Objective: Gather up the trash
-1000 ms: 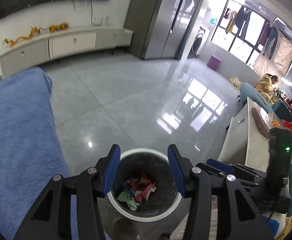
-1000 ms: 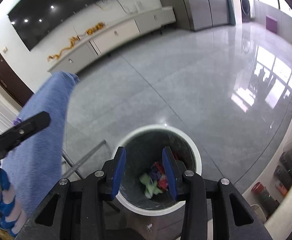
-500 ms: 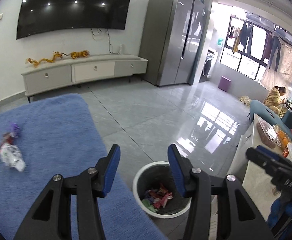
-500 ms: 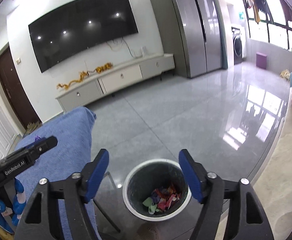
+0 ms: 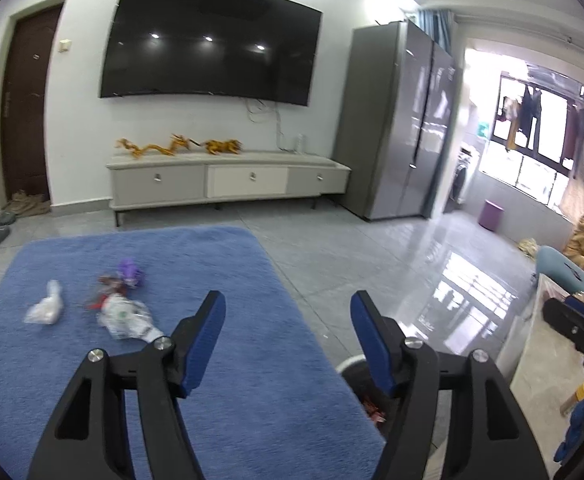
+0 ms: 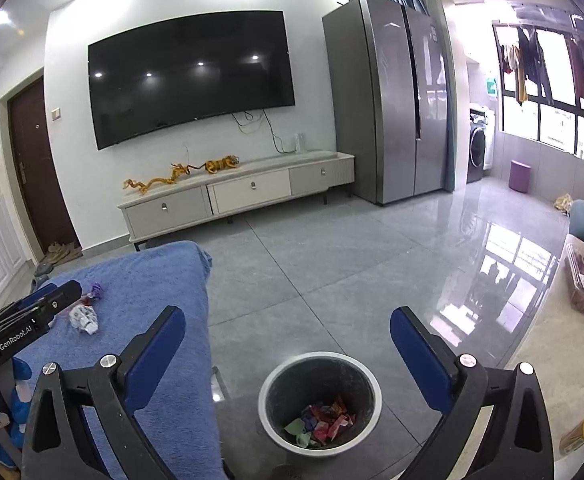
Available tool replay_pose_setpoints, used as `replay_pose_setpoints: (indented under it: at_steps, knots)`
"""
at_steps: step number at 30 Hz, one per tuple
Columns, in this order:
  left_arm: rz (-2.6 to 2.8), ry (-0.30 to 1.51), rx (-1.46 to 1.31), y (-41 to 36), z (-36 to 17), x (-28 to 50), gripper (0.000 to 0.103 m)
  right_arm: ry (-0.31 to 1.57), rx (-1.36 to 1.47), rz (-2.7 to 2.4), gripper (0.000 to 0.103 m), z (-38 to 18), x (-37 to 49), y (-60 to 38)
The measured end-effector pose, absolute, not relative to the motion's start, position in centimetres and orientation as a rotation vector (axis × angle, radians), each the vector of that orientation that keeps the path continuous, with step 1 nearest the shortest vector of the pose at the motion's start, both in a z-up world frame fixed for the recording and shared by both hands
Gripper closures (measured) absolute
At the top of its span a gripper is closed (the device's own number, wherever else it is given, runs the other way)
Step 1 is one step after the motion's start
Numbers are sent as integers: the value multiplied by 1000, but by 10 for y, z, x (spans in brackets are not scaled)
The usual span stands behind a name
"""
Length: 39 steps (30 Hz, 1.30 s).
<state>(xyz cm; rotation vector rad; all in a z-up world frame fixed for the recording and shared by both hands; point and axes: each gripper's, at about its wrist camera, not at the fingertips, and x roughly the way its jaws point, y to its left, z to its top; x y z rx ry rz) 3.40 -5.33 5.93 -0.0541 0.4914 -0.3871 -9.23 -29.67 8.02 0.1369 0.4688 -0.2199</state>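
- The blue cloth covers the table; the remaining trash lies on its far left part, ahead and to the left of the left gripper.
- The bin, white-rimmed, stands on the floor off the cloth's right edge, below and between the fingers of the right gripper; coloured wrappers already lie in it.
- Both grippers are opening with nothing between their jaws; the right stands very wide, the left about halfway.
- 3 pieces show: a crumpled clear wrapper, nearest the left gripper, its long axis running from upper left toward that claw's left finger.
- A small white plastic scrap lies further left, apart from it, roughly upright in view.
- A purple wrapper sits just behind the clear one, with reddish bits beside it.
- The left hand looks nearer; the right is over the bin.
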Motion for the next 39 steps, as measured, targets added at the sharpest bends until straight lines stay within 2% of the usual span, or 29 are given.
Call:
replay_pose_setpoints:
  at_steps: [14,39]
  knots:
    - [-236,396,-155,9,88,-2,40,381,126,-157,0,92,-119,-265]
    - [-233,306,-110,6,134,-70,40,297,127,-91,0,122,-169,-258]
